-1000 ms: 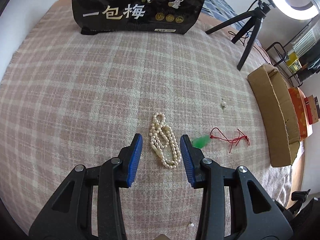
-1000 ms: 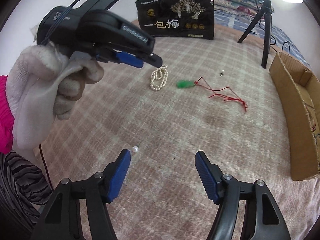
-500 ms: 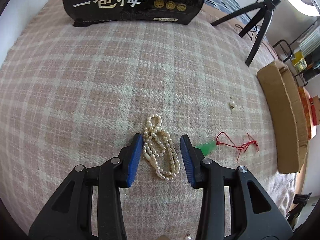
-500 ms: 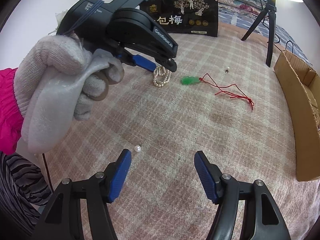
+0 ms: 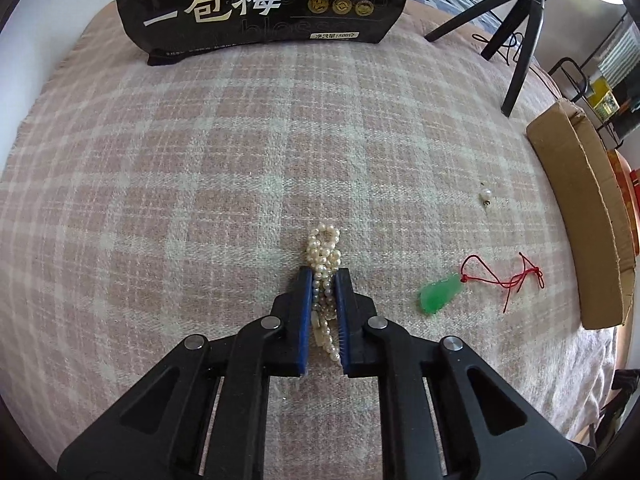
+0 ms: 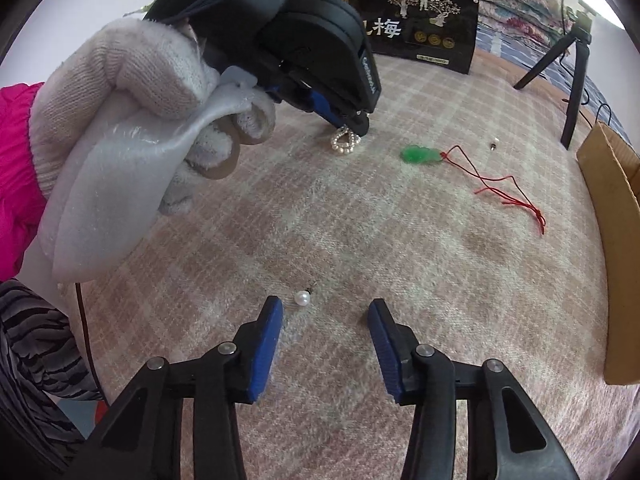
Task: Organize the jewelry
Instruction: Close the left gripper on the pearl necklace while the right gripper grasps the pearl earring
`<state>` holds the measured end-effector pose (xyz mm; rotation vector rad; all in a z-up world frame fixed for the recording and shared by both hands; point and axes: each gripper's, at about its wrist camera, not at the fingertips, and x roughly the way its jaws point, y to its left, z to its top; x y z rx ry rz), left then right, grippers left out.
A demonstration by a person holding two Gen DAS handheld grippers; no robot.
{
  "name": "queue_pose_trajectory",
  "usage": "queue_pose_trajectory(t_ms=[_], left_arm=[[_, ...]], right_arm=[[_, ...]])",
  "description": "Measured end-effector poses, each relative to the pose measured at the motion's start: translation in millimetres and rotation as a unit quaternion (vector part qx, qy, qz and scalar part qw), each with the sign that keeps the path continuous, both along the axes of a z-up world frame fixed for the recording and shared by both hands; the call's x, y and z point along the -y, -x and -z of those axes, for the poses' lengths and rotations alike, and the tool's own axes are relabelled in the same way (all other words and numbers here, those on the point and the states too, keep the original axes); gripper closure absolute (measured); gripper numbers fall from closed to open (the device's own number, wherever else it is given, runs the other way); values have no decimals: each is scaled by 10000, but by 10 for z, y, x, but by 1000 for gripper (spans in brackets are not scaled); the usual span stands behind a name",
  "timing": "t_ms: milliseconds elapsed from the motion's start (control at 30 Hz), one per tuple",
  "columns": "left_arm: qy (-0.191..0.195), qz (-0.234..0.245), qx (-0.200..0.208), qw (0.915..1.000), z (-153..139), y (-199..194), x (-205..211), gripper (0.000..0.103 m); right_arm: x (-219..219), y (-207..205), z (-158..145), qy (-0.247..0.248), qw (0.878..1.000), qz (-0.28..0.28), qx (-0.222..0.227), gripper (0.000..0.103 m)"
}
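Left gripper [image 5: 323,280], low centre of the left wrist view: its jaws have just been closing and the ribbed blue pads now clench a bunched pearl necklace [image 5: 325,248]. The small round cream beads are partly hidden between the pads, with one loop showing beyond the tips. It lies on a woven pink-and-cream plaid blanket [image 5: 200,200].

Right gripper [image 6: 325,312], bottom centre of the right wrist view: its jaws have just been closing but remain apart with nothing held. One pearl stud earring [image 6: 303,298] lies just inside the left pad; its post is hard to make out.

Mid-frame right: one glossy green pendant [image 5: 440,294] on tangled red cord [image 5: 508,280]. Beyond it is a second pearl earring [image 5: 485,196], very small.

Right edge: corrugated cardboard box [image 5: 580,220], cut off. Top: one black snack bag [image 5: 260,0] with its upper part cropped, and one black tripod [image 5: 516,40].

A white knit-gloved hand [image 6: 132,132], upper left of the right wrist view, holds the left gripper.
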<state>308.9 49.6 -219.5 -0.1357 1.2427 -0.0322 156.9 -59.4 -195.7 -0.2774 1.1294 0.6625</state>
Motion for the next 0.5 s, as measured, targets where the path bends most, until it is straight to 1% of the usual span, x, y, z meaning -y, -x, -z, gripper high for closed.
queue_pose_trajectory(t_ms=[33, 233, 300, 367, 400, 433, 500], left_arm=[[-22, 23, 10, 10000, 2, 2, 8, 93], [-17, 34, 0, 10000, 20, 36, 28, 94], [-25, 38, 0, 10000, 24, 21, 42, 94], [-19, 34, -1, 10000, 26, 6, 63, 95], [-16, 35, -4, 10000, 28, 20, 91, 95], [2, 30, -10, 10000, 28, 13, 101, 95], [29, 17, -13, 10000, 28, 33, 121, 96]], right_arm=[[-9, -10, 7, 19, 10000, 3, 2, 63], [-34, -129, 46, -39, 10000, 6, -39, 73], [-41, -127, 56, -2, 10000, -29, -34, 80], [-43, -121, 64, -1, 10000, -57, -44, 90], [-48, -122, 67, 34, 10000, -66, -36, 92], [-48, -124, 71, 65, 9999, -76, -21, 97], [-43, -115, 64, 74, 9999, -99, 1, 97]])
